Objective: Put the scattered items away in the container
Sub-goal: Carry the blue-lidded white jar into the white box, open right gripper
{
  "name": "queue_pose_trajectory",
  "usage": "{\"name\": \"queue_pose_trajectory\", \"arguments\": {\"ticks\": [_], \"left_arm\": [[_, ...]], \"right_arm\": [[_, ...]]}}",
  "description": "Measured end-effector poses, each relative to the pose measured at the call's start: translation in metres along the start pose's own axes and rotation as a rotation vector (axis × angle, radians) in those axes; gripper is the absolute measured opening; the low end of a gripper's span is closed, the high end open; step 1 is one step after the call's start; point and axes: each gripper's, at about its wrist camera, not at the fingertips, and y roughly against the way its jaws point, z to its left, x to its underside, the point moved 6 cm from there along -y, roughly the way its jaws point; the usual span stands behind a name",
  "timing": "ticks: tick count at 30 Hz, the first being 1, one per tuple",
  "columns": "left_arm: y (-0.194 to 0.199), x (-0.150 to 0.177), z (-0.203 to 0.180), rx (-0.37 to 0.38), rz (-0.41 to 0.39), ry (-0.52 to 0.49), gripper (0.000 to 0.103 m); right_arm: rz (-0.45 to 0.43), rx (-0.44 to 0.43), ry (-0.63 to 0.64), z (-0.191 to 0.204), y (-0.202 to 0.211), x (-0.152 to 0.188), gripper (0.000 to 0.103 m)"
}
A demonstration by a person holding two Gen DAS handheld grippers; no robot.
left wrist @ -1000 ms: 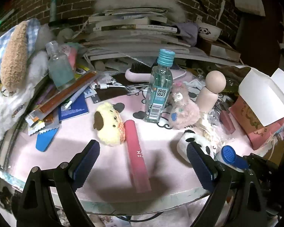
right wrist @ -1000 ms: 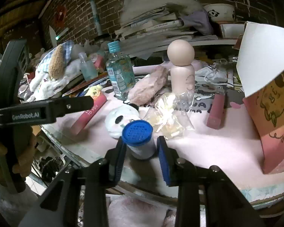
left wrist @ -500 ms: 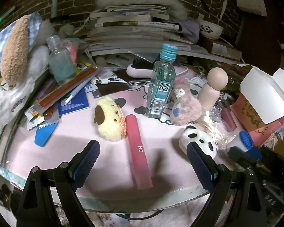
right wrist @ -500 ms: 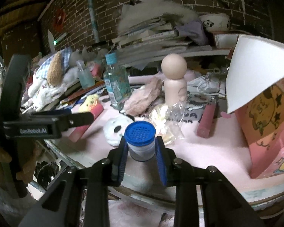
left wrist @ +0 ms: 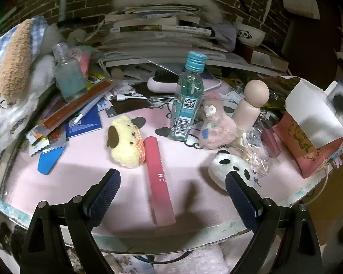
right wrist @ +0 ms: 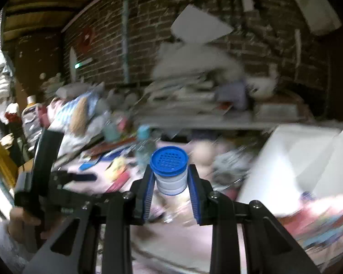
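Note:
My right gripper [right wrist: 170,178] is shut on a small white jar with a blue perforated lid [right wrist: 169,170], held up above the table; that view is blurred. My left gripper [left wrist: 171,196] stands open low over the table's front edge, nothing between its fingers. Just ahead of it lies a pink tube [left wrist: 159,180]. A yellow dog plush [left wrist: 124,140], a panda plush [left wrist: 231,166], a pink fluffy plush [left wrist: 215,129], a clear blue-capped bottle [left wrist: 187,100] and a wooden peg doll [left wrist: 249,107] sit on the pink mat. The pink carton with open white flaps [left wrist: 308,132] stands at the right.
A stack of books [left wrist: 157,36] and a panda bowl [left wrist: 249,34] fill the back by the brick wall. Snack wrappers, a blue booklet [left wrist: 84,123] and a frosted bottle [left wrist: 68,77] crowd the left. A crinkled clear bag [left wrist: 251,146] lies near the carton. A hand [right wrist: 22,219] holds the left gripper's handle.
My right gripper closed on the blue-lidded jar and lifted it off the table's front right edge, tilting upward. The left gripper stayed where it was.

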Motion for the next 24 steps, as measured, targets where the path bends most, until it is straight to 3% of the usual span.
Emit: {"name": "queue_pose_trajectory", "arguments": {"ticks": [4, 8, 13, 18, 24], "left_arm": [[-0.002, -0.001, -0.005, 0.006, 0.001, -0.010, 0.092], [-0.003, -0.001, -0.010, 0.012, 0.003, -0.019, 0.092], [-0.005, 0.000, -0.013, 0.011, 0.013, -0.029, 0.092], [-0.005, -0.001, -0.012, 0.010, 0.015, -0.029, 0.092], [-0.008, 0.000, -0.011, 0.000, 0.026, -0.028, 0.092]], "right_arm": [[0.019, 0.114, -0.008, -0.038, 0.012, -0.023, 0.026], [0.149, 0.159, -0.055, -0.076, 0.010, -0.030, 0.026], [0.234, 0.261, -0.050, -0.113, 0.006, -0.031, 0.026], [0.392, 0.255, -0.060, -0.137, -0.013, -0.020, 0.026], [0.457, 0.251, -0.056, -0.143, -0.022, -0.007, 0.026]]}}
